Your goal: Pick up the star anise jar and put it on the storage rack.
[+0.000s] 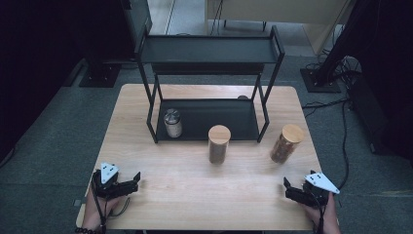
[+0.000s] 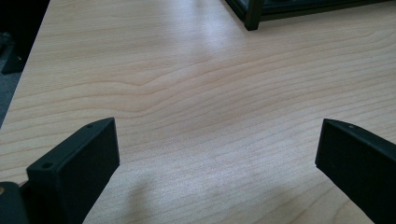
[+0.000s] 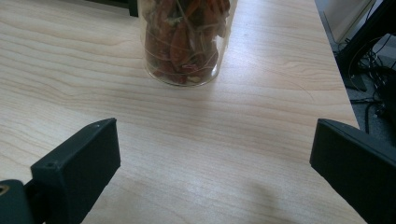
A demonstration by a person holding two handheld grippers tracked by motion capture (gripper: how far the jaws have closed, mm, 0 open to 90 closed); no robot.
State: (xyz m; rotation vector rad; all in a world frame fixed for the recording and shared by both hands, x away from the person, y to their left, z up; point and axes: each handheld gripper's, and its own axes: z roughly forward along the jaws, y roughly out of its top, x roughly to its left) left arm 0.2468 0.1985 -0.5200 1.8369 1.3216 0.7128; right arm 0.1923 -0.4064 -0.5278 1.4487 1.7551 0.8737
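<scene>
Two wide-open hand-held grippers, left hand-held gripper (image 1: 138, 179) and right hand-held gripper (image 1: 286, 186), face two wooden-lidded jars (image 1: 218, 144) and one metal-lidded jar (image 1: 173, 123).

The table (image 1: 195, 195) is pale wood with wavy grain. The shelf rack (image 1: 209, 53) is black. Two clear jars (image 1: 219, 145) carry tan wooden lids; one holds reddish-brown pieces (image 3: 182, 42).
</scene>
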